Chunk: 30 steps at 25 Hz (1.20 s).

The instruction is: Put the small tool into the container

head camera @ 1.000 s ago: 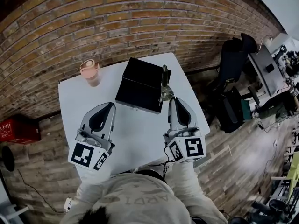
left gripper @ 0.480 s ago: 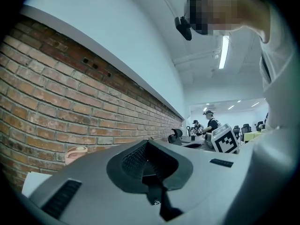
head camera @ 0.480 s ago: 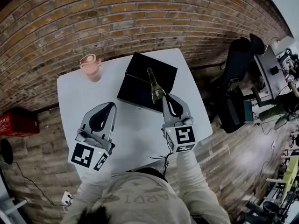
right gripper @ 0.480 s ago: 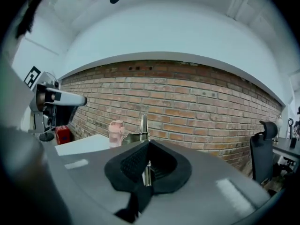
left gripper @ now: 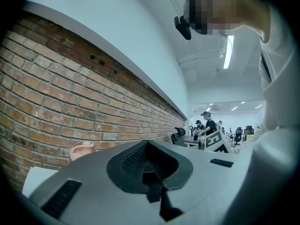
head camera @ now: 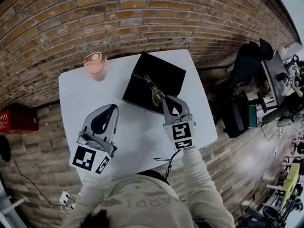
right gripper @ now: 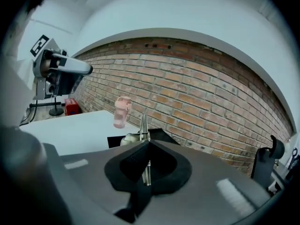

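Gripping small tool in right tongs, long axis aimed forward over container by desk far edge; left tongs closed empty, farther off.

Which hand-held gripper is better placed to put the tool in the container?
Right. The right hand-held gripper holds the small tool over the black container; the left hand-held gripper is shut, empty, over the white table.
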### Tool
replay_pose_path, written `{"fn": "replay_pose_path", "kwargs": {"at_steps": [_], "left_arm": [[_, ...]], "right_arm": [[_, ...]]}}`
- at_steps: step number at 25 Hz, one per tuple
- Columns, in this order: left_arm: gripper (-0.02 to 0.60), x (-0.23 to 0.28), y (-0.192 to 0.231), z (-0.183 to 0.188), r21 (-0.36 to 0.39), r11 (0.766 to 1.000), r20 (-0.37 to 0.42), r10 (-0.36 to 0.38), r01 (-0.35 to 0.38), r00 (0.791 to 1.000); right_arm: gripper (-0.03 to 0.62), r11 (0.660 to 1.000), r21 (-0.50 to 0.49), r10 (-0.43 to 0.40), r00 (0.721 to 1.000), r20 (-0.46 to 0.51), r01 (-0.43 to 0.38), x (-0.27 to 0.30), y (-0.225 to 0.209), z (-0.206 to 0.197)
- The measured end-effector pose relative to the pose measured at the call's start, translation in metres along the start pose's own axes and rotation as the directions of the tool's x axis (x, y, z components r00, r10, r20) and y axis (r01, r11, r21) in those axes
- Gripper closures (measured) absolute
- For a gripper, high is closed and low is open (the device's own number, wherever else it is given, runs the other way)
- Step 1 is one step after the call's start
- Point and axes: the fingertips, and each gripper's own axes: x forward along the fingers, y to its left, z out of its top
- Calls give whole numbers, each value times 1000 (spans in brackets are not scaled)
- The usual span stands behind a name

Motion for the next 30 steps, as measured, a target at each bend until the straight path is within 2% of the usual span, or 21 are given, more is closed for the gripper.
{"fn": "replay_pose_path", "kwargs": {"at_steps": [6,12,21,30], "left_arm": [[577,-1,14,-5,-16,1000,-2,17,-17,1000],[577,-2,24,-9,-28,999,-5,27,-27,1000],[577,-4,37,-14,-47,998,-8,47,-48,999],[577,-7,43,-19,-57,997,-12,59,-60,998]], "right_arm": [[585,995,-85,49,994,-93,-57,23,13,-21],[585,982,-165,59,979,-196,-92,42,23,-43],[585,941,-317,18,957,-290,-114,66,29,-57],[582,921,-360,5,928,-373,-150,82,34,-67]]}}
